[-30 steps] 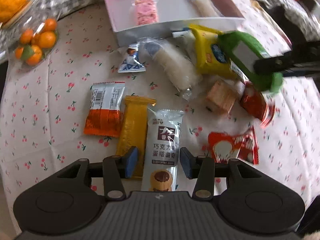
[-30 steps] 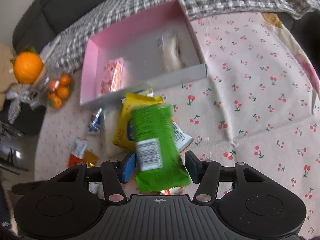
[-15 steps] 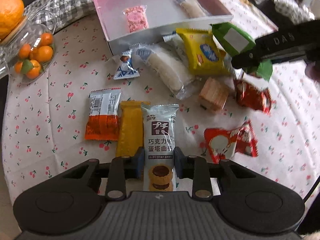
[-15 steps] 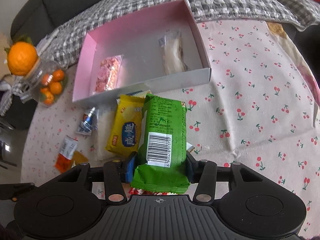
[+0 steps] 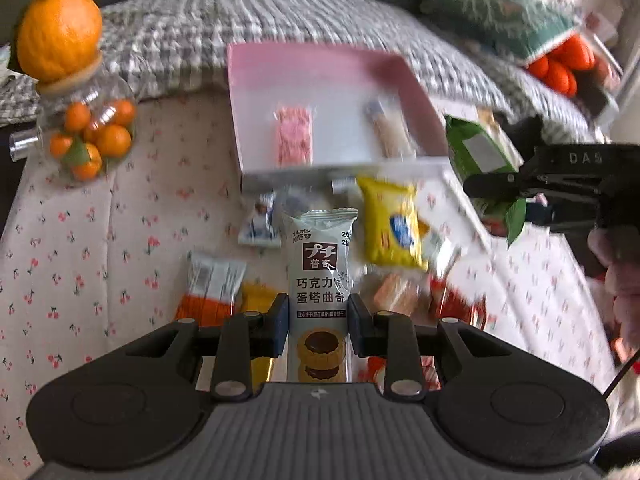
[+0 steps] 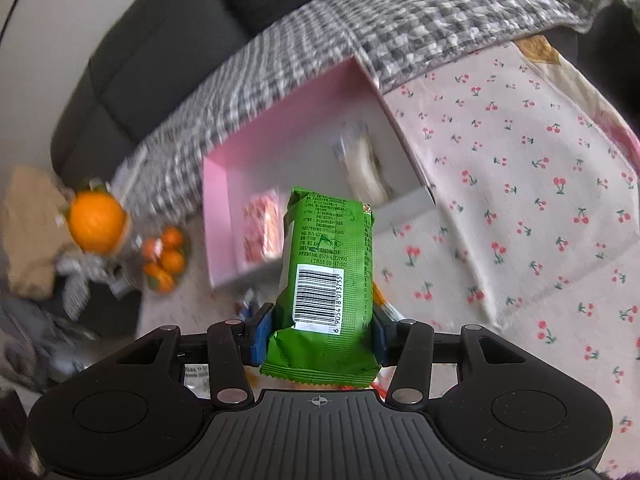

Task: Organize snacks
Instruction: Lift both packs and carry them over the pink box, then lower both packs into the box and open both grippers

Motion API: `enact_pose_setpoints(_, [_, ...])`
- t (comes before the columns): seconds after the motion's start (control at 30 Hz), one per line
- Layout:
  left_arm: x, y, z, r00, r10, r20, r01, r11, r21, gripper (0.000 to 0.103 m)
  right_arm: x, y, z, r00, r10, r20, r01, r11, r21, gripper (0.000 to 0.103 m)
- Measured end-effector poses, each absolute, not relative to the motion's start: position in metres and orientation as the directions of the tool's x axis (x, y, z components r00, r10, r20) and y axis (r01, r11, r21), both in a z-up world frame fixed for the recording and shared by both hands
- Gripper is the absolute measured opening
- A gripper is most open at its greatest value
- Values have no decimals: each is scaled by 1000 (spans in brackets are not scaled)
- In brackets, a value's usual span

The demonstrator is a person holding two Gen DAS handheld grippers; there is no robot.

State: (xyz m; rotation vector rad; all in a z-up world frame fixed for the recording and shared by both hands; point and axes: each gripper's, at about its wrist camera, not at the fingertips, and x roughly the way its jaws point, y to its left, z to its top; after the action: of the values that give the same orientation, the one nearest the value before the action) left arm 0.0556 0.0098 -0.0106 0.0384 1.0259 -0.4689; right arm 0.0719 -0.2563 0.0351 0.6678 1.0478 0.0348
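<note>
Left wrist view shows the left hand-held gripper (image 5: 318,320) clamped on a grey cookie packet (image 5: 319,276); the right hand-held gripper (image 6: 319,334) grips a green packet (image 6: 326,276); both, I judge, need carrying ahead and releasing over the pink box (image 5: 420,92).

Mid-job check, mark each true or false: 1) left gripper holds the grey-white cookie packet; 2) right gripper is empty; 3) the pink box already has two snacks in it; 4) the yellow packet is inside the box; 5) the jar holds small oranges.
1) True: the left gripper is shut on the grey-white cookie packet.
2) False: the right gripper is shut on the green packet.
3) True: the pink box holds a pink snack and a pale roll.
4) False: the yellow packet lies on the cloth in front of the box.
5) True: the jar holds small oranges.
</note>
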Motion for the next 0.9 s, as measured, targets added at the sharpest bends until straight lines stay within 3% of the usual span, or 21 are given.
enact_pose_setpoints(0.27, [98,-14,0,448,-384,-807,351,906,-236,27,104,-275,28,555,345,-757,357,723,592,47])
enact_pose_setpoints(0.5, [147,-39,2,480,-406,-778,326,906,-272,27,141,-276,23,621,363,-694,325,687,650,47])
enact_pose_setpoints(0.7, [185,-54,-3,518,-390,-761,300,916,-266,27,162,-270,12,656,378,-653,267,692,670,47])
enact_pose_setpoints(0.9, [208,-59,-14,552,-350,-756,280,933,-227,27,178,-270,-11,641,370,-672,288,696,658,47])
